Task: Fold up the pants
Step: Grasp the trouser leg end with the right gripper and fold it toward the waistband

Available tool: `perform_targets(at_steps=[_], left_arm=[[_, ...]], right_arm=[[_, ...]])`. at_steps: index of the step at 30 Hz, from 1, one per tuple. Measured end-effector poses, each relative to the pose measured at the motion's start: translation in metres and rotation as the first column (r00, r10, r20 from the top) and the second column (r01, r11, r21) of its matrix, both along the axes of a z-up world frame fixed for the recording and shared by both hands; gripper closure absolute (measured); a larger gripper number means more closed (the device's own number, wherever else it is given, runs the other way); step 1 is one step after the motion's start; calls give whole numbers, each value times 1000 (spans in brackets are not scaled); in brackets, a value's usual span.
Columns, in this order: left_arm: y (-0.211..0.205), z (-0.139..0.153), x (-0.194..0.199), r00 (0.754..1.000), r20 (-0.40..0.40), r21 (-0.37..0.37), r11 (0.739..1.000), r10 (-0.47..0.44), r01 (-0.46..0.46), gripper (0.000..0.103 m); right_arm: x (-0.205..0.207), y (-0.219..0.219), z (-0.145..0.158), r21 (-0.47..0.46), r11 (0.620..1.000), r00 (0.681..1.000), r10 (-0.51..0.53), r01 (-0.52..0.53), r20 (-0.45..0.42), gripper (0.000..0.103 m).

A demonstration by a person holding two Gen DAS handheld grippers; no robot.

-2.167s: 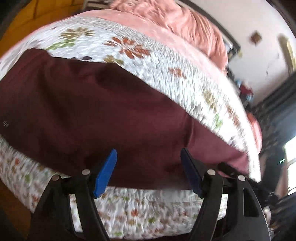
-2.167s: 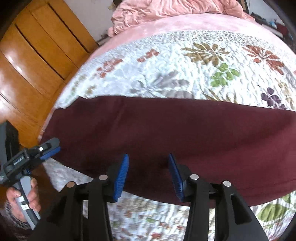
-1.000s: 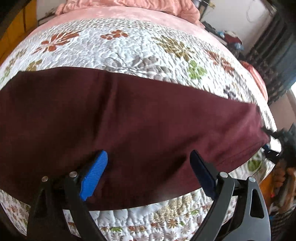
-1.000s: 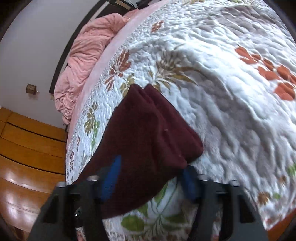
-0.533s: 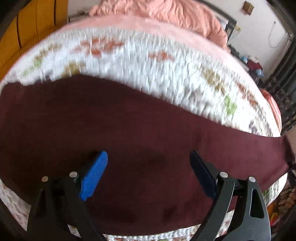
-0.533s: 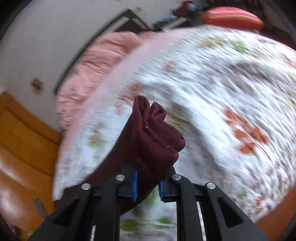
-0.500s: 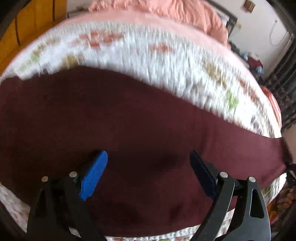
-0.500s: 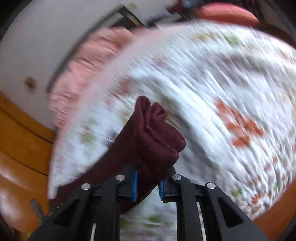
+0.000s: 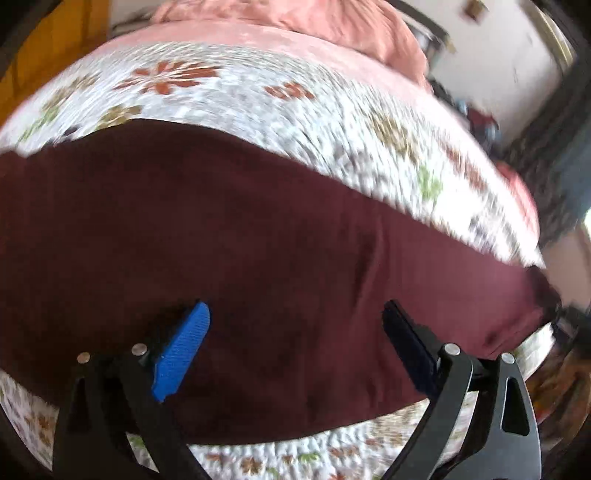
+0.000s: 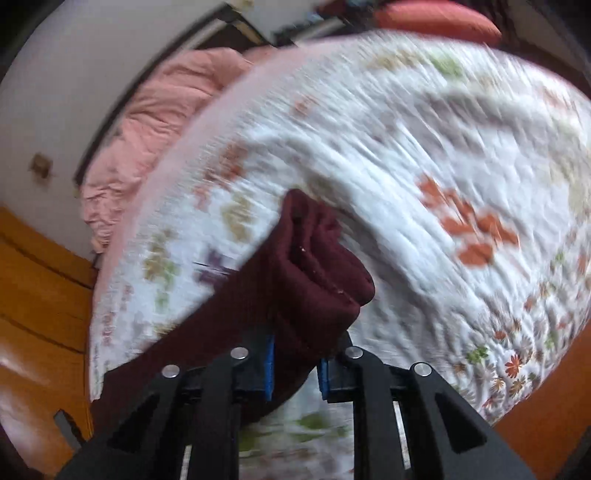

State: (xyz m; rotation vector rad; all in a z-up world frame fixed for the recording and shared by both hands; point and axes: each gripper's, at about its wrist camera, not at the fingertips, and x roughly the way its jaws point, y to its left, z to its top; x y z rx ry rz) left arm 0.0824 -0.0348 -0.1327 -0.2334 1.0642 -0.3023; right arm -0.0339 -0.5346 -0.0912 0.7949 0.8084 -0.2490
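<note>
Quilted white bedding with orange, green and purple flowers covers the bed [image 9: 280, 99], and a rumpled pink blanket [image 9: 325, 26] is heaped at its far end, below a pale wall. Orange-brown wood shows past the bed's edge in both of my views.

Across the quilt lie the pants [image 9: 229, 236], a deep maroon, plain and matte, spread as one long broad band with no print that I can see. From my left wrist view they fill most of the frame, running from the left edge to a narrower end at the right, close to the bed's edge. A soft crease runs down the cloth right of centre; otherwise the fabric sits fairly flat. The far edge makes a clean curved line against the flowers.

My left tool [image 9: 295, 339] hangs over the near part of that cloth with its blue pads far apart, nothing caught between them.

My right tool [image 10: 295, 363] is clamped on the pants [image 10: 314, 273] at one end. There the fabric is bunched into a thick roll of doubled layers, with a stitched hem and small pale specks along its folds. It stands up above the quilt, and the rest trails down and away to the left. Much of the quilt here is blurred.
</note>
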Motion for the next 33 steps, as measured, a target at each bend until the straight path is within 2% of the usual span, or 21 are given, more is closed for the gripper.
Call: perform_targets(at_steps=[3,5,9,11,16,20,22,26,28,31,33], left_arm=[[25,21,-3,998,55,11,999,45,-45,8],[41,31,-7,994,85,20,997,71,-73,8],[71,43,-7,989,104,83,990,101,-110,8],[86,47,-8,987,105,91,987,121,-131,8],[131,54,-11,975,106,108,972,197,-208,8],[164,56,-17,960,116,116,956,256,-269,8],[179,55,-20,952,119,120,947,283,-297,8],[199,52,-23,942,105,114,937,320,-331,8],[207,48,-24,935,90,106,930,343,-351,8],[214,43,-26,931,69,86,927,359,-364,8],[215,40,-26,930,59,84,927,362,-366,8]], right_arm=[[13,35,48,-110,991,993,86,-77,78,86],[24,67,79,-194,970,978,170,-145,117,86],[54,145,111,-316,907,937,329,-279,115,85],[65,178,115,-338,878,913,395,-341,105,85],[93,259,102,-355,799,847,531,-485,37,84],[111,323,79,-351,722,779,627,-596,-34,84],[115,356,64,-348,675,736,673,-650,-69,84],[121,396,31,-326,620,686,713,-713,-145,84],[122,413,6,-330,580,658,721,-745,-218,83],[119,414,-13,-302,558,631,731,-773,-262,70],[112,414,-13,-251,543,595,768,-801,-236,50]])
